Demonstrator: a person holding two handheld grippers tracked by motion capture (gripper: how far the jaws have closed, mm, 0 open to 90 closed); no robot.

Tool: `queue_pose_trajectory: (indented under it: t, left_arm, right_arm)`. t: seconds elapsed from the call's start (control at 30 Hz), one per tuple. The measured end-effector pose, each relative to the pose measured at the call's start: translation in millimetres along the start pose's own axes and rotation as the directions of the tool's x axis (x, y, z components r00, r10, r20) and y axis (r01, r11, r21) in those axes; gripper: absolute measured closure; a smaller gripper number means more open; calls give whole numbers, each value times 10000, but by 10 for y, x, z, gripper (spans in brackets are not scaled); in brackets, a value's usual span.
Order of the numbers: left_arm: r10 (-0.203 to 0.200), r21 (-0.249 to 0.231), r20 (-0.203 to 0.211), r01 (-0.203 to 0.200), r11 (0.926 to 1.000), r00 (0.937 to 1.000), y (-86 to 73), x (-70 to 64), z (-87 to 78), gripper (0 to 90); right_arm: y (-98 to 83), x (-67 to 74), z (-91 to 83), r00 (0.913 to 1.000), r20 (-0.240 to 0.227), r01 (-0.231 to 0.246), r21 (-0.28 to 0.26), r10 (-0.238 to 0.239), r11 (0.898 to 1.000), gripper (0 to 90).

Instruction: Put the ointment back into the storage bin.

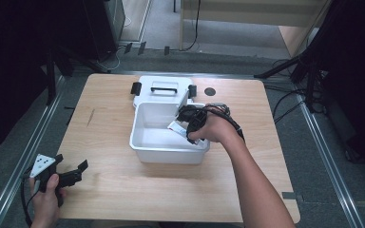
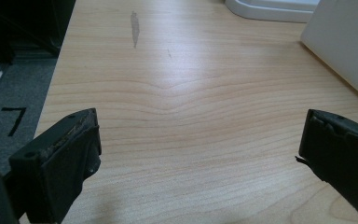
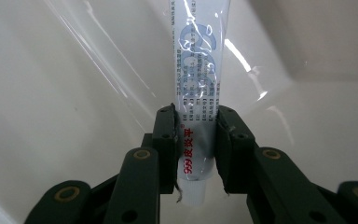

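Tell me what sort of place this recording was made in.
Probably a lab or studio set up for recording, not a home: a bare wooden table stands between metal rails, black stands flank it with cables on the grey floor.

White tube (image 3: 196, 93) between the tool (image 3: 196, 140) pads, above white bin (image 3: 51, 116)

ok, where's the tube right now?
The tube is clamped in the right gripper, held inside the white bin at mid-table, near its right wall in the high view.
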State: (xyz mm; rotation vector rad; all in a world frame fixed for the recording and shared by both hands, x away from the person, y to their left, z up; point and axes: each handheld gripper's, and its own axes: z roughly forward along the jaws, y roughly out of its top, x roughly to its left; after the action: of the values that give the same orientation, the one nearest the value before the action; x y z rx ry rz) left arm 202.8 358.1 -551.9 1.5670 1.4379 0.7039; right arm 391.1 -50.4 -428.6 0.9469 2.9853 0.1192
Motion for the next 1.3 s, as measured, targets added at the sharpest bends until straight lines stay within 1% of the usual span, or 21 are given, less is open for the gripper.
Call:
queue_pose_trajectory:
  t: [0.1, 0.17, 0.23, 0.27, 0.4, 0.6, 0.67, 0.73, 0.87, 1.1, 1.2, 1.3]
  left_arm:
    - [11, 1, -3, -11, 10000, 10000, 0, 0, 0, 0]
    - [9, -11, -9, -9, 10000, 10000, 0, -1, 0, 0]
    - [12, -3, -1, -12, 10000, 10000, 0, 0, -1, 0]
    - [-6, -13, 11, 6, 10000, 10000, 0, 1, 0, 0]
    - [-6, -7, 18, 6, 10000, 10000, 0, 2, 0, 0]
    - [-2, -15, 44, 2, 10000, 10000, -1, 2, 0, 0]
    - [-1, -15, 44, 1, 10000, 10000, -1, 3, 0, 0]
    - [-9, -19, 43, 9, 10000, 10000, -1, 3, 0, 0]
    - [-6, -9, 53, 6, 10000, 10000, 0, 4, 0, 0]
    - [-18, -23, 44, 18, 10000, 10000, -1, 7, 1, 0]
    - [-17, -10, 45, 18, 10000, 10000, -1, 7, 0, 0]
    - [-29, -11, 46, 29, 10000, 10000, 0, 7, 1, 0]
  right_arm:
    - [17, 38, 34, 9995, 234, 184, 181, -188, 9997, 723]
    - [29, 55, 60, 9989, 263, 369, 313, -377, 9988, 723]
    - [35, 63, 72, 9987, 264, 416, 372, -426, 9984, 723]
    - [45, 72, 97, 9981, 245, 544, 546, -558, 9970, 723]
    - [59, 91, 145, 9957, 207, 884, 867, -905, 9923, 723]
    - [81, 119, 198, 9940, 47, 1083, 1158, -1096, 9873, 722]
    - [90, 116, 211, 9926, 101, 1191, 1265, -1214, 9848, 722]
    - [98, 112, 220, 9927, 156, 1167, 1259, -1195, 9852, 722]
    - [104, 111, 226, 9916, 111, 1260, 1354, -1287, 9827, 721]
    - [111, 113, 241, 9900, 168, 1361, 1417, -1398, 9805, 720]
    - [117, 124, 263, 9866, 100, 1600, 1417, -1631, 9769, 718]
    - [130, 119, 265, 9866, 184, 1577, 1419, -1619, 9772, 718]
